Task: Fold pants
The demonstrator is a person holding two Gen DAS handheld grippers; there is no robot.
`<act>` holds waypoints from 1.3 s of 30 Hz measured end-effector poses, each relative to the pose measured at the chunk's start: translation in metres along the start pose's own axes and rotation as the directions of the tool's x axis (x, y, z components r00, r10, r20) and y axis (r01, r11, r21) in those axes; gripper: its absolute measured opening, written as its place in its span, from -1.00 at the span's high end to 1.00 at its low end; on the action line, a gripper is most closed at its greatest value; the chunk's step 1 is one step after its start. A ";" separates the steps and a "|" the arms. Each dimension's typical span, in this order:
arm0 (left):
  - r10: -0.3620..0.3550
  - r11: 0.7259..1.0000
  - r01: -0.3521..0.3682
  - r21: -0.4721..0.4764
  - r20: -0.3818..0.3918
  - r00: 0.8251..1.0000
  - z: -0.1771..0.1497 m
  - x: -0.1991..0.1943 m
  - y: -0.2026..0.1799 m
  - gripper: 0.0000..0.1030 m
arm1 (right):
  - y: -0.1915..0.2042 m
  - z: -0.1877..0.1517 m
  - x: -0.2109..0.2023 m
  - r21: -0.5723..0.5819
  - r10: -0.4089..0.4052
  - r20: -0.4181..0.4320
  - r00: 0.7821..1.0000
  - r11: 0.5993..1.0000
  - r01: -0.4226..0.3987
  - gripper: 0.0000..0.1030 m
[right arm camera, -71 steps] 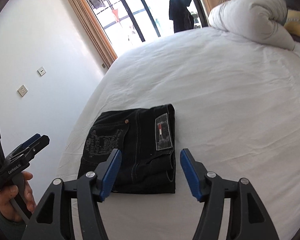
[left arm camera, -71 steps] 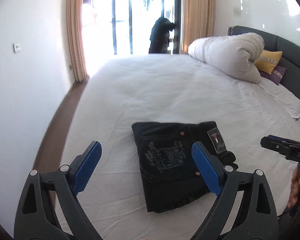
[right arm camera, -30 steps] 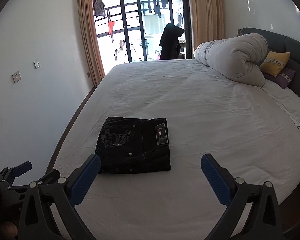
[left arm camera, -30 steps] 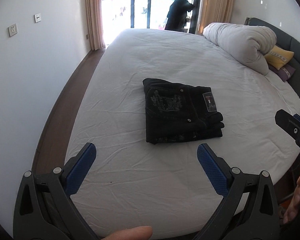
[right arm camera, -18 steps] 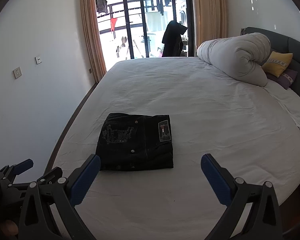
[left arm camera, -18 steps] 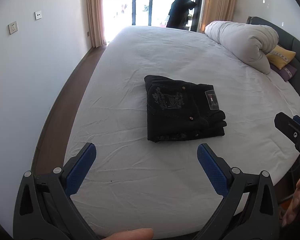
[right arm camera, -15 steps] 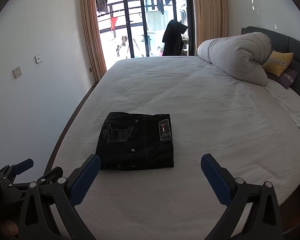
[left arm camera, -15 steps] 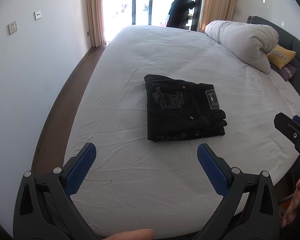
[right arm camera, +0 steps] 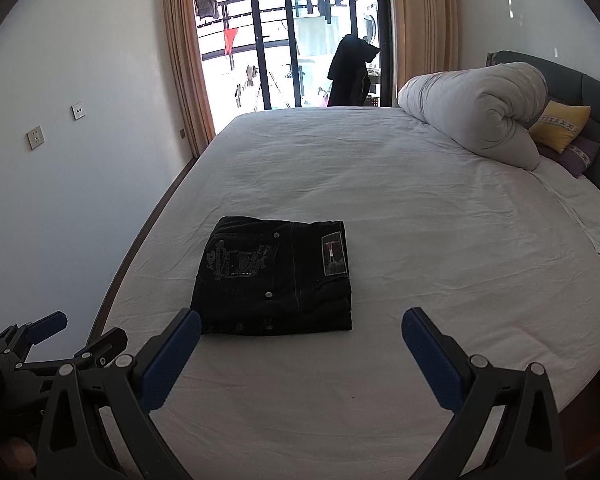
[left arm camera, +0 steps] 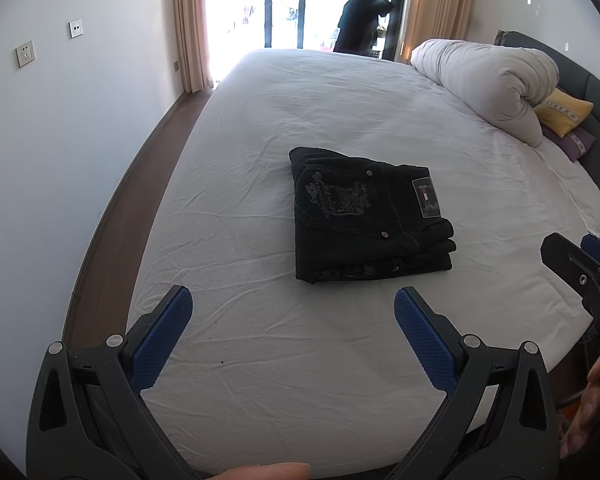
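Observation:
The black pants point(left arm camera: 364, 216) lie folded into a compact rectangle on the white bed sheet point(left arm camera: 340, 120), back pocket and patch up. They also show in the right wrist view point(right arm camera: 276, 276). My left gripper point(left arm camera: 292, 320) is open and empty, held back from the pants above the bed's near edge. My right gripper point(right arm camera: 300, 336) is open and empty, also short of the pants. The right gripper shows at the right edge of the left wrist view point(left arm camera: 580, 272); the left gripper shows at the lower left of the right wrist view point(right arm camera: 56, 340).
A rolled white duvet point(right arm camera: 480, 112) lies at the far right with a yellow pillow point(right arm camera: 560, 126) and purple pillow point(right arm camera: 576, 154) by the dark headboard point(right arm camera: 596, 88). A wall point(right arm camera: 80, 160) and brown floor strip point(left arm camera: 140, 184) run along the left. Balcony doors point(right arm camera: 300, 32) stand behind.
Both grippers opened wide and pulled back from the folded pants toward the bed's near edge, then held nearly still over the last half second. The pants stay put.

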State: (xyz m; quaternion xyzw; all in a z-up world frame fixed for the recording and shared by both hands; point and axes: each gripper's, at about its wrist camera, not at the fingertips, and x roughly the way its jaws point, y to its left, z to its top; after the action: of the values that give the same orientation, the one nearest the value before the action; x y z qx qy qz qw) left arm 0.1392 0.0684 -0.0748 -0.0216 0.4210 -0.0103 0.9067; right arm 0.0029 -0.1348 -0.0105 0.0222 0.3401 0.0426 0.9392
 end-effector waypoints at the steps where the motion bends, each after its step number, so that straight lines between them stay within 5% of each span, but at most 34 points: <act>1: 0.000 1.000 0.000 -0.001 0.000 1.000 0.000 -0.001 0.000 -1.00 | 0.000 0.000 0.000 -0.001 0.000 -0.001 1.000 1.000 0.000 -1.00; 39: 0.002 1.000 -0.002 0.000 -0.011 1.000 -0.004 0.012 -0.002 -1.00 | -0.002 -0.007 0.010 0.000 0.007 -0.032 0.999 1.000 -0.007 -1.00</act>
State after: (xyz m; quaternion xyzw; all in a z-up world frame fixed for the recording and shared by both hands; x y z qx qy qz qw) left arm 0.1438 0.0657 -0.0862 -0.0212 0.4259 -0.0096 0.9045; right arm 0.0056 -0.1363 -0.0225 0.0228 0.3549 0.0461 0.9335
